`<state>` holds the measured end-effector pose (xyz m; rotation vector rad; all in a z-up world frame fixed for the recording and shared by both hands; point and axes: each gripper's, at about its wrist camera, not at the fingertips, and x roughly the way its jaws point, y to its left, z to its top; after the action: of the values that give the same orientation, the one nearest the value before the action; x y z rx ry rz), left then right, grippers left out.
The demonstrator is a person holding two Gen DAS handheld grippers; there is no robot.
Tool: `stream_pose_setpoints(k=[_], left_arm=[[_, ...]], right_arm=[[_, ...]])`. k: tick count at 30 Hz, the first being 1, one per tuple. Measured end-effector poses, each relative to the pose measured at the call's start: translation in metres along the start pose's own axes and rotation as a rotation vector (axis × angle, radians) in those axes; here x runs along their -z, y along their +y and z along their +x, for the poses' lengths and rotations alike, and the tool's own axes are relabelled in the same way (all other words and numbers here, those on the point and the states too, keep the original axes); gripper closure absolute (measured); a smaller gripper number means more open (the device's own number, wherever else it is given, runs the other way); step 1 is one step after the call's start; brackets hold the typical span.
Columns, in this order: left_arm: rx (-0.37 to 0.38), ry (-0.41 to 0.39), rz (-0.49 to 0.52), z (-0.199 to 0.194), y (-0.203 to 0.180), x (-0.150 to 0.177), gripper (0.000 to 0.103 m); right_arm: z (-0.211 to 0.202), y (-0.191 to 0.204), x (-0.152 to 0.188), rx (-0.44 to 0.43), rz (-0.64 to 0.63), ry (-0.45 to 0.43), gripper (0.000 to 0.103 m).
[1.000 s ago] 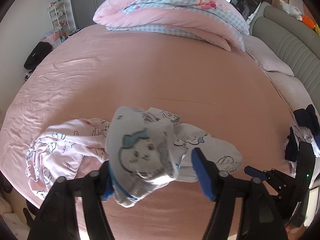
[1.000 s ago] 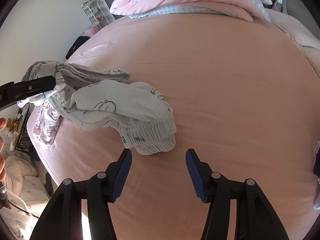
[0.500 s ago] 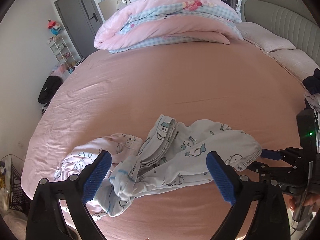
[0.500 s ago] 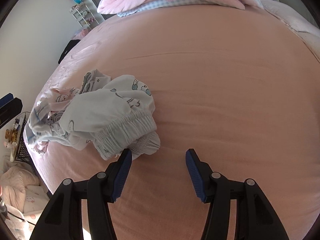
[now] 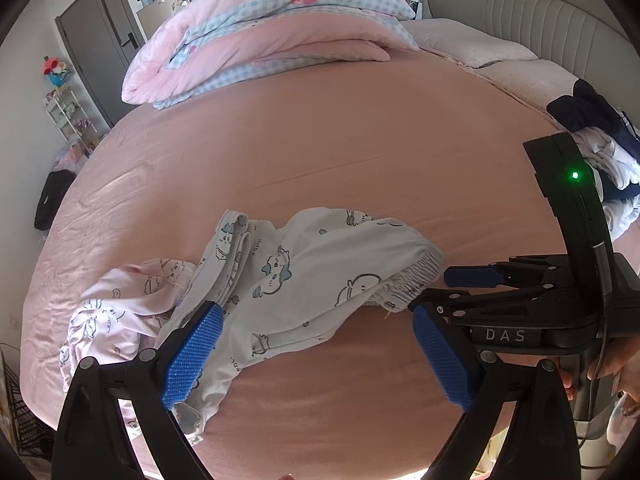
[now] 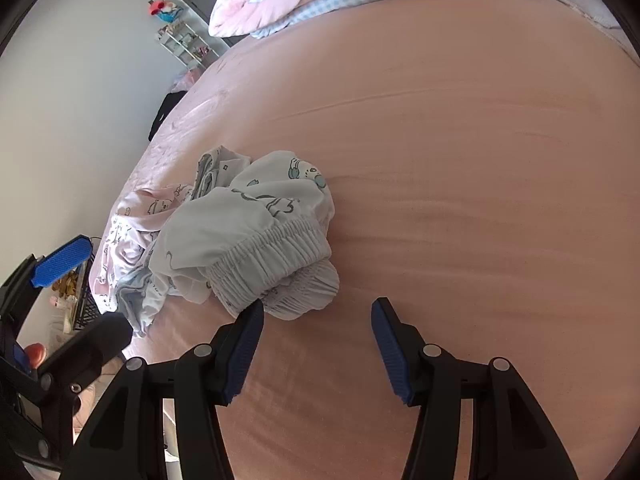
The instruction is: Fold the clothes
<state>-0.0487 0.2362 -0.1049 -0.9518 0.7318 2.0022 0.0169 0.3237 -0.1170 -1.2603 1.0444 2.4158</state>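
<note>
White cartoon-print trousers (image 5: 312, 276) lie crumpled on the pink bed sheet (image 5: 320, 140), partly over a pink printed garment (image 5: 120, 312). My left gripper (image 5: 316, 354) hovers over them, open wide; its left pad overlaps a trouser leg without pinching it. In the right wrist view the elastic waistband (image 6: 280, 264) bunches just ahead of my right gripper (image 6: 316, 344), which is open with bare sheet between its pads and its left fingertip at the waistband's edge. The right gripper (image 5: 452, 292) also shows side-on beside the waistband. The left gripper (image 6: 80, 300) is at the frame's left.
A folded pink and checked duvet (image 5: 272, 40) lies at the far end of the bed. Dark and white clothes (image 5: 600, 140) are piled at the right edge by the grey headboard (image 5: 520, 12). A shelf (image 5: 68, 116) and a door stand beyond the left side.
The trousers hung from my left gripper's finger a second ago; they now lie dropped on the bed and its jaws stand wider. The right gripper has sunk closer to the waistband.
</note>
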Motion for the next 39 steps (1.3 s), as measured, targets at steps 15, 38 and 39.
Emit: stream_pose_setpoints(k=[15, 38, 39], left_arm=[[0.075, 0.072, -0.129, 0.020, 0.004, 0.033, 0.026], [0.146, -0.057, -0.173, 0.029, -0.003, 0.019, 0.048], [0.141, -0.069, -0.173, 0.030, -0.002, 0.017, 0.048]], right_arm=[[0.007, -0.009, 0.001, -0.119, 0.090, 0.016, 0.070], [0.011, -0.010, 0.005, -0.258, 0.197, 0.001, 0.096], [0.011, -0.010, 0.005, -0.253, 0.193, -0.003, 0.096]])
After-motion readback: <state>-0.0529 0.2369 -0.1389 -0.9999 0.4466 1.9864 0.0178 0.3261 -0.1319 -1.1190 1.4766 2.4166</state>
